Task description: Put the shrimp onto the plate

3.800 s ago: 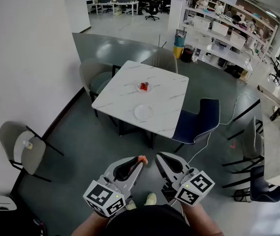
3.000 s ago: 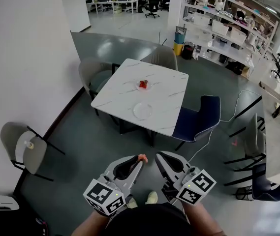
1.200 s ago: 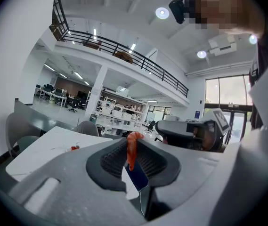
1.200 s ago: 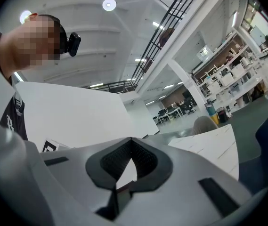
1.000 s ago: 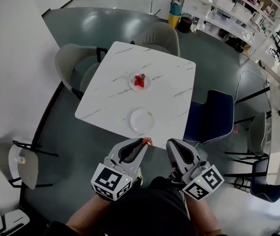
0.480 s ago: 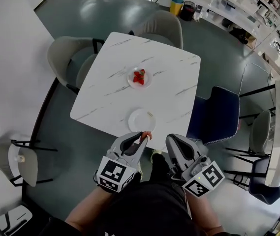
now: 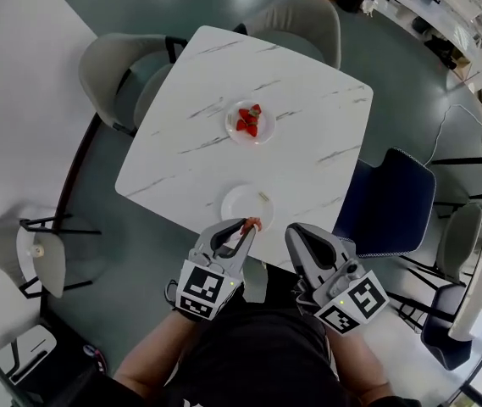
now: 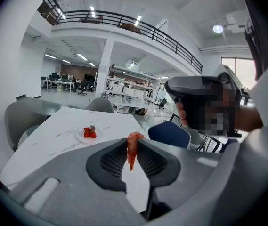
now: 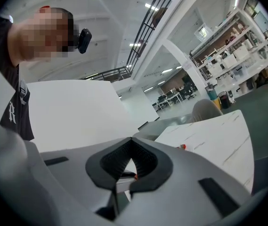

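Note:
An orange-pink shrimp (image 7: 250, 224) (image 8: 132, 149) is pinched at the tips of my left gripper (image 7: 246, 230) (image 8: 133, 140), hanging down between the jaws. The tips hover at the near edge of the white marble table (image 7: 181, 159), just short of an empty white plate (image 7: 245, 202). A second small plate (image 7: 252, 122) (image 8: 89, 135) further back holds red pieces, like strawberries. My right gripper (image 7: 296, 234) (image 9: 130, 141) is shut with nothing in it, held beside the left one off the table's edge.
Two grey chairs (image 7: 118, 66) (image 7: 304, 24) stand at the table's far sides and a dark blue chair (image 7: 389, 206) at its right. Another grey chair (image 7: 33, 257) with a small object on its seat stands by the left wall. The floor is grey.
I have walked up to the table; it now lies right below me. My left gripper, still holding the shrimp, has come to the table's near edge by the empty plate.

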Tool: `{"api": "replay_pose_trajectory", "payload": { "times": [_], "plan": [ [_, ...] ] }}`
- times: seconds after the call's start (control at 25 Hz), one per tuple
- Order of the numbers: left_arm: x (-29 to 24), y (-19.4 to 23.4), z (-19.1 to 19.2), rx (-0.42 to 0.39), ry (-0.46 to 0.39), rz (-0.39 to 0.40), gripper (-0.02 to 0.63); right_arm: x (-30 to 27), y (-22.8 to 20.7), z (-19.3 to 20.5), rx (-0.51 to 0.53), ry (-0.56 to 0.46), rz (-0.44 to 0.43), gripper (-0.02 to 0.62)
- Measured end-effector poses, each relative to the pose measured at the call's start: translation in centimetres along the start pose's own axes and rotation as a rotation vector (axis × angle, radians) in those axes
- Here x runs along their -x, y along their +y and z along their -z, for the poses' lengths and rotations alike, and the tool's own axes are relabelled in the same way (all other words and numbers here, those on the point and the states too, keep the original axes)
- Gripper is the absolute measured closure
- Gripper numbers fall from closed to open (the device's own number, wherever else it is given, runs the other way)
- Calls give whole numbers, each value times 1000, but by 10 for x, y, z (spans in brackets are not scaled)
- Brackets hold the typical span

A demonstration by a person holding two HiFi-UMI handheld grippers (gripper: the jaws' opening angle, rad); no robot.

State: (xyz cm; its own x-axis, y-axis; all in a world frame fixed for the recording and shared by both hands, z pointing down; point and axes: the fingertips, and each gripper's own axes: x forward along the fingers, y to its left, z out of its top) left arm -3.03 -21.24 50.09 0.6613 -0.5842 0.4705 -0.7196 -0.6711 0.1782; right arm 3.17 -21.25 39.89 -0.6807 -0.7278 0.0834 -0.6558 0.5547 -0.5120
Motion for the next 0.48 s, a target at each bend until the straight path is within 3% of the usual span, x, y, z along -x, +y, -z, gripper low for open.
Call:
{"api": "replay_pose_trajectory", "payload": {
  "times": [0.48],
  "plan": [
    [-71, 37, 80, -42, 189, -33, 537, -21, -57, 33, -55, 25, 25, 594]
  ]
}}
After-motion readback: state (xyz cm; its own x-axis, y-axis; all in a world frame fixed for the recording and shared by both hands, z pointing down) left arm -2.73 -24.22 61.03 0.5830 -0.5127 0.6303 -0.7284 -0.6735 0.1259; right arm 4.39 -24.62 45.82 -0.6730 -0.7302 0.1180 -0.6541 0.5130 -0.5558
